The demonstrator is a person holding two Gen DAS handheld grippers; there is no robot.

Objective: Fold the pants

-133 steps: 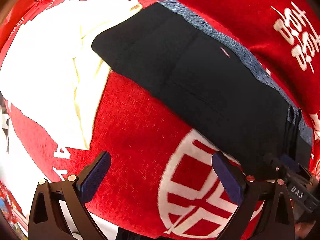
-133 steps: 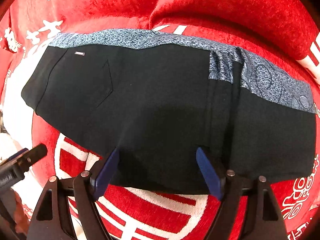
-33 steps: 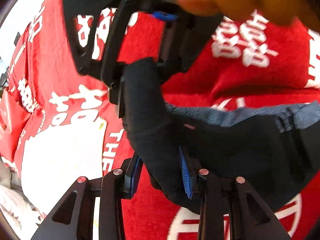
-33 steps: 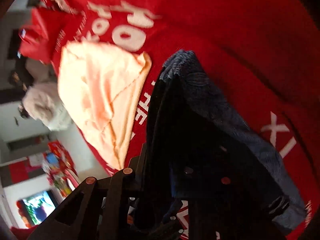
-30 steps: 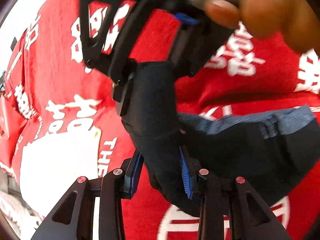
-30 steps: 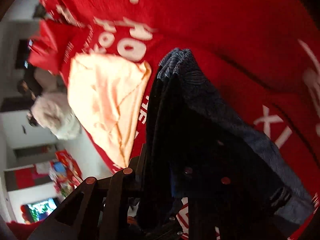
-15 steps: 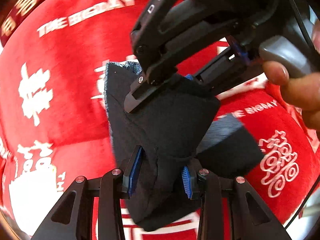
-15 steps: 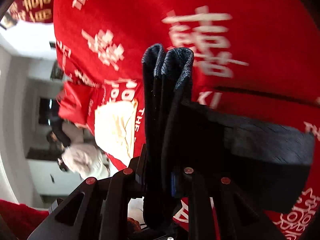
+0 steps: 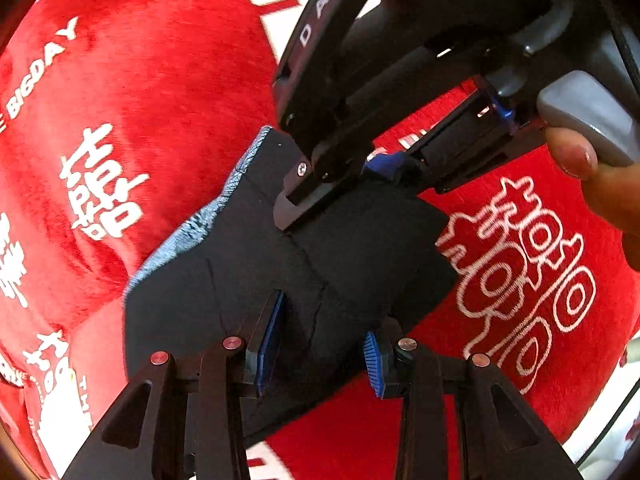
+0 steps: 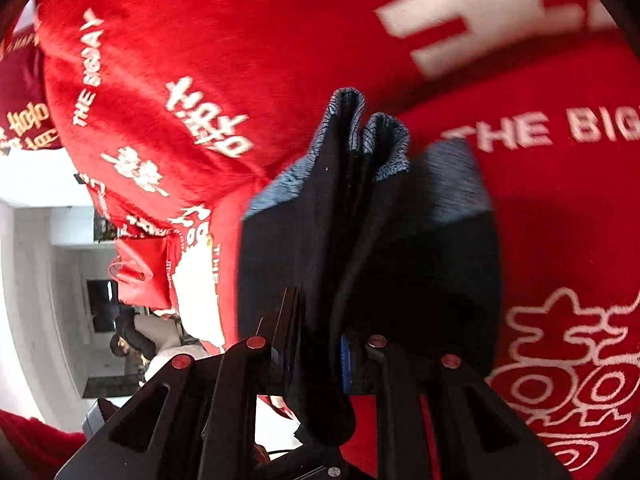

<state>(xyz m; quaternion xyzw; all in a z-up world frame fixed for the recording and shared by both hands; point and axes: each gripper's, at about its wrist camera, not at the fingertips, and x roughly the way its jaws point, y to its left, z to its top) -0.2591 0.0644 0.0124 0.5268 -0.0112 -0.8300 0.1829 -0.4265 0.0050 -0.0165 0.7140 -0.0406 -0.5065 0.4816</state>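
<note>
The black pants with a blue-grey patterned waistband are folded into a thick bundle and held above the red blanket. My left gripper is shut on the near edge of the bundle. My right gripper reaches in from the top right of the left wrist view and clamps the far edge. In the right wrist view the pants hang in stacked layers between my right gripper's closed jaws, waistband folds on top.
A red plush blanket with white lettering covers the surface below. A person's hand holds the right gripper's handle. In the right wrist view a cream cloth lies at the left, with a room and a seated person beyond.
Both grippers closed on the flat pants, lifted them and swung them over to a different part of the blanket. The bundle now hangs more compactly between them.
</note>
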